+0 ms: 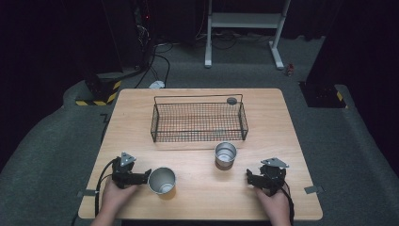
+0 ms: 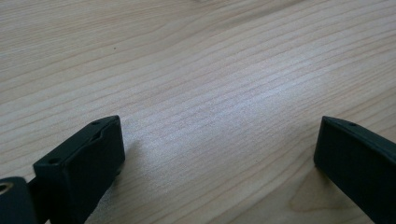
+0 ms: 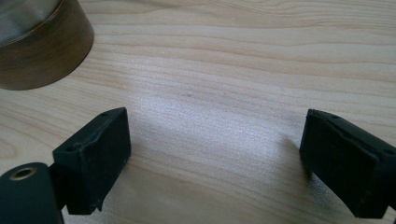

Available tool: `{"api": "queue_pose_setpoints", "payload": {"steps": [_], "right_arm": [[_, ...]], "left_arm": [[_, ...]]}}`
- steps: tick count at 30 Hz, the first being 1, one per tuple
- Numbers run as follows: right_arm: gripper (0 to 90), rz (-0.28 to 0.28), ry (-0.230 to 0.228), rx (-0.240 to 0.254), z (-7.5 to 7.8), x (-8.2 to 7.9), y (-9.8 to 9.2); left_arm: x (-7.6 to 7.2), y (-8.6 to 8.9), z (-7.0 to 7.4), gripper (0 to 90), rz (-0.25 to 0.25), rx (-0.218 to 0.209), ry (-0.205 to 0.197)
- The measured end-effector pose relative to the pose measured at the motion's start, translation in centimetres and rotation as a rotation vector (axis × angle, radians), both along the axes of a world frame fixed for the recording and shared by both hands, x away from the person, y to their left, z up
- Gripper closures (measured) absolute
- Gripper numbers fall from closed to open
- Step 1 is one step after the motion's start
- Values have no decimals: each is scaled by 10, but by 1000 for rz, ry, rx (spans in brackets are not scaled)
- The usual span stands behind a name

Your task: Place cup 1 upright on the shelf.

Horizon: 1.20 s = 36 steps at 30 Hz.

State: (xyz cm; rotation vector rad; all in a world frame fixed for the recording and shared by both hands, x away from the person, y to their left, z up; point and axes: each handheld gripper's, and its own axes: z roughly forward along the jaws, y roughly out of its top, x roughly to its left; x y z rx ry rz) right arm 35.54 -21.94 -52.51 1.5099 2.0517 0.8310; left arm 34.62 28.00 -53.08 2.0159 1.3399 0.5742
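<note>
We've got a wooden table (image 1: 197,197) with two metal cups and a wire basket (image 1: 198,121) on it. The basket sits toward the far edge, roughly centred, and there's a small dark round thing (image 1: 231,100) at its far right corner, too small for us to tell what it is.

Our left gripper (image 1: 146,177) is down near the front left corner, lying low over the wood and pointing sideways at the nearer cup (image 1: 162,181). That cup is tipped, its open mouth facing toward the front edge, and it sits just beside the tips of the gripper, maybe touching; we can't tell from above. In the left gripper view the jaws are spread wide with nothing but bare wood grain between them, so it's released, not grasping anything.

Our right gripper (image 1: 249,178) is near the front right corner, also low and pointing inward. Its own view shows the jaws wide apart over bare wood too, so released as well. The second cup (image 1: 225,155) stands upright between the basket and the front edge, a bit right of centre, near the right gripper but apart from it; its side (image 3: 39,44) shows at the top left of the right gripper view.
</note>
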Motion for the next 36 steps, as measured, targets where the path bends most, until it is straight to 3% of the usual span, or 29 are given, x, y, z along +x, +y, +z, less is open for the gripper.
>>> {"api": "queue_pose_setpoints", "payload": {"steps": [17, 21, 25, 34, 36], "right_arm": [[89, 0, 0, -1, 0, 0, 0], [89, 1, 0, -1, 0, 0, 0], [89, 1, 0, -2, 0, 0, 0], [88, 4, 3, 2, 0, 1, 0], [88, 8, 2, 0, 0, 2, 0]], "left_arm": [[0, 3, 2, 37, -12, 3, 13], [-1, 6, 4, 37, -11, -15, 12], [-3, 9, 9, 41, -19, -43, -1], [-12, 9, 34, 61, -38, -106, -73], [-15, 7, 39, 61, -42, -97, -97]]}}
